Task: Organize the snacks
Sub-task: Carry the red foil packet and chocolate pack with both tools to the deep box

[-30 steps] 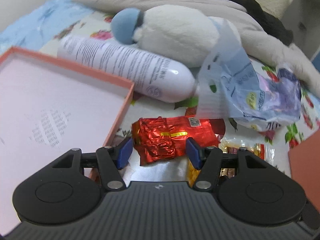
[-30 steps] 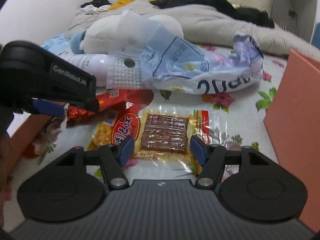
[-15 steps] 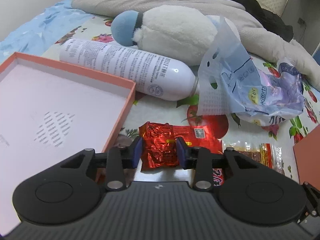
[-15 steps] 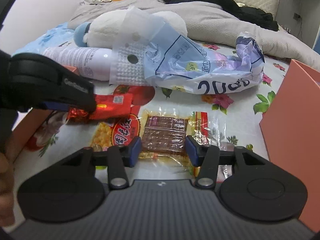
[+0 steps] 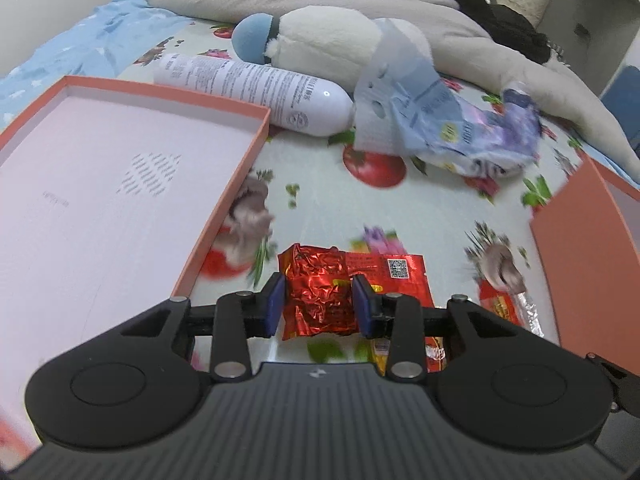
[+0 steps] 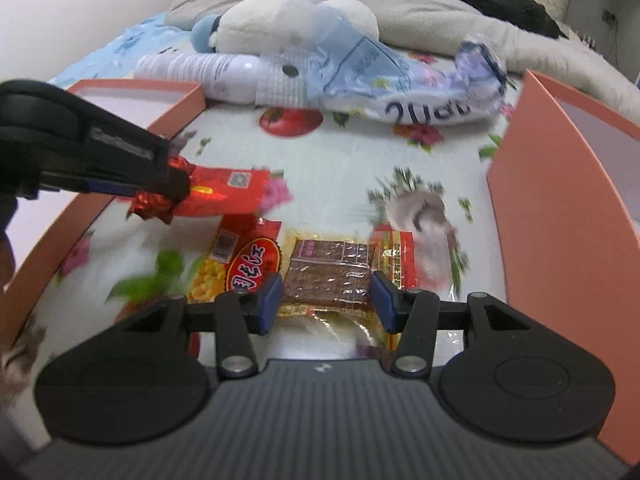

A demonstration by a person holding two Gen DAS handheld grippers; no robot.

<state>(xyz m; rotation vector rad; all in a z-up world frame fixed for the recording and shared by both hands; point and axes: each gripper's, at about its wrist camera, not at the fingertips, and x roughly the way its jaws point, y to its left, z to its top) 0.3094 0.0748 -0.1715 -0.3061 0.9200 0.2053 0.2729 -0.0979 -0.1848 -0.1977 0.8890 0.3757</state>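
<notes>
Bed: we see a floral sheet (image 5: 320, 208) with a plush toy (image 5: 328, 36), a white bottle (image 5: 256, 88) and a blue bag (image 6: 400, 84) at the back.
Left gripper (image 5: 319, 309): we have it clamped on a red foil packet (image 5: 320, 300), lifted off the sheet just beside the orange tray (image 5: 224, 200).
Right gripper (image 6: 327, 300): pads narrowed onto the clear brown snack pack (image 6: 328, 272); we judge it gripped.
Other snack: corn packet (image 6: 240, 264) lies touching that pack's left edge.
Orange box (image 6: 560, 200): stands on our right.

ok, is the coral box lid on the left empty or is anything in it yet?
Empty. The shallow coral box lid shows only its bare pale lining; the crinkled red foil snack packet is outside it, clamped in the left gripper.
</notes>
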